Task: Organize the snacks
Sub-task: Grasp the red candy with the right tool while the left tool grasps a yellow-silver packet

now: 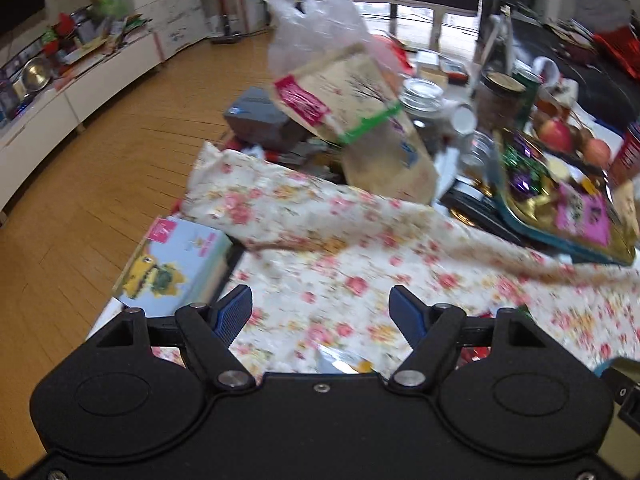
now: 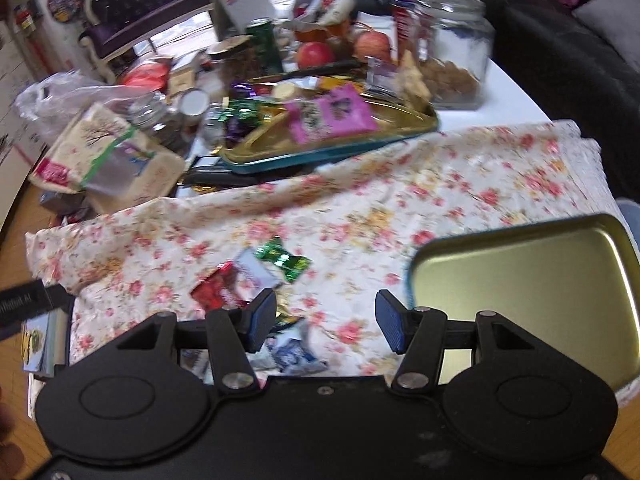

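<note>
Both claws, left claw [image 1: 320,312] and right claw [image 2: 326,316], spread apart, empty, above floral cloth [image 2: 360,200]; wrapped candies [image 2: 256,276] mid-table, empty tin lid [image 2: 528,292] near right edge.

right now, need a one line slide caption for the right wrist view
Open right gripper above loose wrapped snacks on a floral cloth, with an empty gold tin tray alongside.
</note>
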Motion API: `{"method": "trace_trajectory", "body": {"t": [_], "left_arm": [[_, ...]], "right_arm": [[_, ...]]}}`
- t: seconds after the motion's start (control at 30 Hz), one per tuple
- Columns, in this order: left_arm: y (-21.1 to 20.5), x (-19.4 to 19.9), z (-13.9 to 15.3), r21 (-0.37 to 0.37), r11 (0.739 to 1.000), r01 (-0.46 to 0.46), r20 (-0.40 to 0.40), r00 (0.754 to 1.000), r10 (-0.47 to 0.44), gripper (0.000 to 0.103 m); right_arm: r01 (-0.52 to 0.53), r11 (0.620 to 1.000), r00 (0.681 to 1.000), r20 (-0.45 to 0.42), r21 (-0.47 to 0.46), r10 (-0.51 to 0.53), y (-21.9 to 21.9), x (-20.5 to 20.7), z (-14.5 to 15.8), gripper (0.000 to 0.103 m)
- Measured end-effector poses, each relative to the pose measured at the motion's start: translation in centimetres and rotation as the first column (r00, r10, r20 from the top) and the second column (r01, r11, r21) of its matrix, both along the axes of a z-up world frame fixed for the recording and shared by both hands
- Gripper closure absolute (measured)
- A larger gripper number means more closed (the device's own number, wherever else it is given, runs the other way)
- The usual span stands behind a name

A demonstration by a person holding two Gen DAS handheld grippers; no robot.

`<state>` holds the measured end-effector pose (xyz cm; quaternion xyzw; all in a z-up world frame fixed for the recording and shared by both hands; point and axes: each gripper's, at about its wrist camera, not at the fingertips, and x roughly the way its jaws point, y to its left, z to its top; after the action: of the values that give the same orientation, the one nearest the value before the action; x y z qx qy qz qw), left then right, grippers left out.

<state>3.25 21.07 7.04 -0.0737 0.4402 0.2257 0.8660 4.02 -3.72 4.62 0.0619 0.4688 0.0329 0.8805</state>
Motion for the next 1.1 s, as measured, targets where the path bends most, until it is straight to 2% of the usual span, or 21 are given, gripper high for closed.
{"method": "trace_trajectory", "body": {"t": [0.13,0.27,0.37,0.5,0.6,0.7,0.87,1.0,1.1], "left_arm": [[1.4,1.2,1.3,0.050,0.998,0.022,-0.004,1.000,-0.022,0.027],[2.6,2.8,1.5,0.049,0.999,0.008,0.001,1.000,-0.008,0.027],[3.2,3.7,0.6,0.004,1.000,0.014,-0.022,1.000,-0.014,0.027],[2.9,4.4,-1.5,-0.058,0.997,0.057,-0.108,0.992,-0.063,0.027],[2.4,4.2,-3.3,-0.085,0.991,0.108,-0.162,0.979,-0.121,0.027],[2.1,3.4,-4.7,-0.090,0.984,0.154,-0.197,0.966,-0.169,0.028],[2.7,2.1,-6.6,-0.134,0.972,0.194,-0.241,0.945,-0.222,0.028],[3.3,1.4,-7.8,-0.176,0.966,0.191,-0.257,0.938,-0.233,0.028],[3.3,0.9,-8.2,-0.191,0.959,0.210,-0.253,0.933,-0.255,0.028]], "right_arm": [[-0.106,0.994,0.994,0.016,-0.013,0.107,3.5,1.2,0.8,0.045],[-0.134,0.991,0.991,-0.015,0.017,0.134,5.3,3.5,0.5,0.045],[-0.151,0.988,0.987,-0.053,0.033,0.153,6.1,5.4,-0.6,0.045],[-0.155,0.988,0.983,-0.093,0.016,0.155,6.3,7.2,-2.5,0.045],[-0.145,0.988,0.976,-0.155,0.044,0.150,5.8,7.8,-4.2,0.057],[-0.136,0.990,0.971,-0.193,0.042,0.142,6.0,8.0,-5.8,0.057],[-0.194,0.981,0.965,-0.181,-0.004,0.191,8.1,7.9,-6.8,0.056],[-0.233,0.972,0.954,-0.193,0.012,0.231,10.0,8.0,-7.4,0.052],[-0.264,0.965,0.944,-0.210,-0.012,0.255,11.6,8.0,-8.3,0.052]]}}
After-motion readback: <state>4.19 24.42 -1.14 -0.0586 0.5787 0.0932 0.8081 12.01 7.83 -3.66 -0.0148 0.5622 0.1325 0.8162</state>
